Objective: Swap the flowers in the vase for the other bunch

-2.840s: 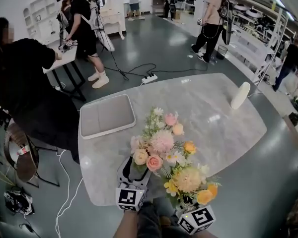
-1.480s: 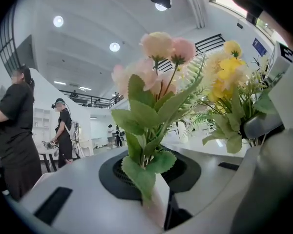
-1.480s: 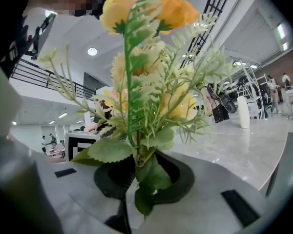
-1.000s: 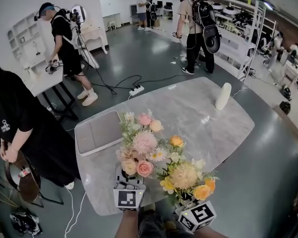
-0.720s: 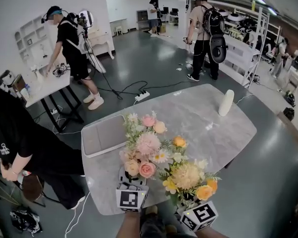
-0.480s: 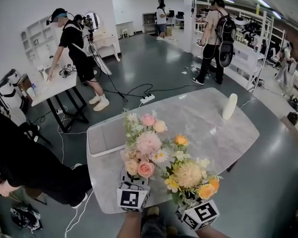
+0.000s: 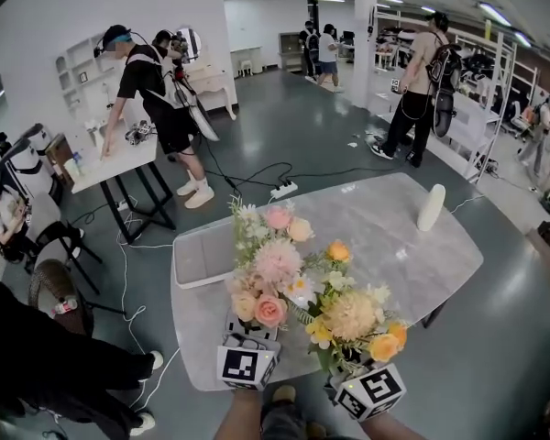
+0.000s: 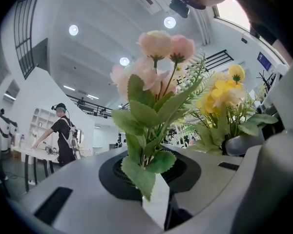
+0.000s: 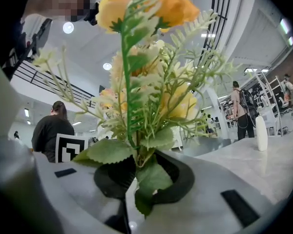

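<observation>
In the head view my left gripper (image 7: pixel 249 326) is shut on the stems of a pink and cream flower bunch (image 7: pixel 273 262), held upright above the near edge of the marble table (image 7: pixel 385 246). Beside it my right gripper (image 7: pixel 352 367) is shut on a yellow and orange bunch (image 7: pixel 353 314). The two bunches touch. A white vase (image 7: pixel 431 207) stands empty-looking at the table's far right, well away from both grippers. The left gripper view shows green stems (image 8: pixel 145 145) pinched between the jaws. In the right gripper view, leafy stems (image 9: pixel 136 152) are clamped, with the vase (image 9: pixel 261 126) far off.
A grey tray (image 7: pixel 202 253) lies on the table's left part. A power strip (image 7: pixel 282 191) and cables lie on the floor behind. Several people stand around: one at a white desk (image 7: pixel 119 159) at left, one with a backpack (image 7: pixel 422 85) at far right.
Both grippers have risen a little with their bunches, so the table looks farther below. The person with the backpack has shifted to the right in the background.
</observation>
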The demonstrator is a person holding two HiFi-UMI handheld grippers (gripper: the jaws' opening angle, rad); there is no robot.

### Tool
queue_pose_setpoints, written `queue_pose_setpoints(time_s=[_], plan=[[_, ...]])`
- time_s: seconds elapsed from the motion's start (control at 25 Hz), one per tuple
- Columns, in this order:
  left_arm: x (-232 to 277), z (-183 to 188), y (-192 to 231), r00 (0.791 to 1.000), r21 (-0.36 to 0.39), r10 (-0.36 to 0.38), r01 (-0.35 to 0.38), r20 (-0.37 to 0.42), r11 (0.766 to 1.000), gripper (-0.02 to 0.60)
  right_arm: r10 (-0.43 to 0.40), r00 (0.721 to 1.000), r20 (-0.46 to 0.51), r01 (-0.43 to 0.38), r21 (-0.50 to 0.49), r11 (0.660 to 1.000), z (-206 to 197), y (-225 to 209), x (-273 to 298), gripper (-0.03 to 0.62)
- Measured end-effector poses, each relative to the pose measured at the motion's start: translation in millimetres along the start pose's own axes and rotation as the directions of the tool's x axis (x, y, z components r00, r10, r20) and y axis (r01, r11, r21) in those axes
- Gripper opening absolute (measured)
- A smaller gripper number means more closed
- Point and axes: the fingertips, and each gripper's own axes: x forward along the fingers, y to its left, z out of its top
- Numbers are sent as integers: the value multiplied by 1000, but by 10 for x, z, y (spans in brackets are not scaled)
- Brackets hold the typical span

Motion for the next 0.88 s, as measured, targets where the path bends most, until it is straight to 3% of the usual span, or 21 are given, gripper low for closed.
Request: queue_pose_setpoints(time_s=[0.48,0.88], plan=[[-166,239,9,999,19,39,-39,17,999,95,70,997,30,-70,0,998,180,116,0,77],[-468,191,141,995,5,97,-97,1,995,95,128,991,29,-128,3,992,149,288,62,77]])
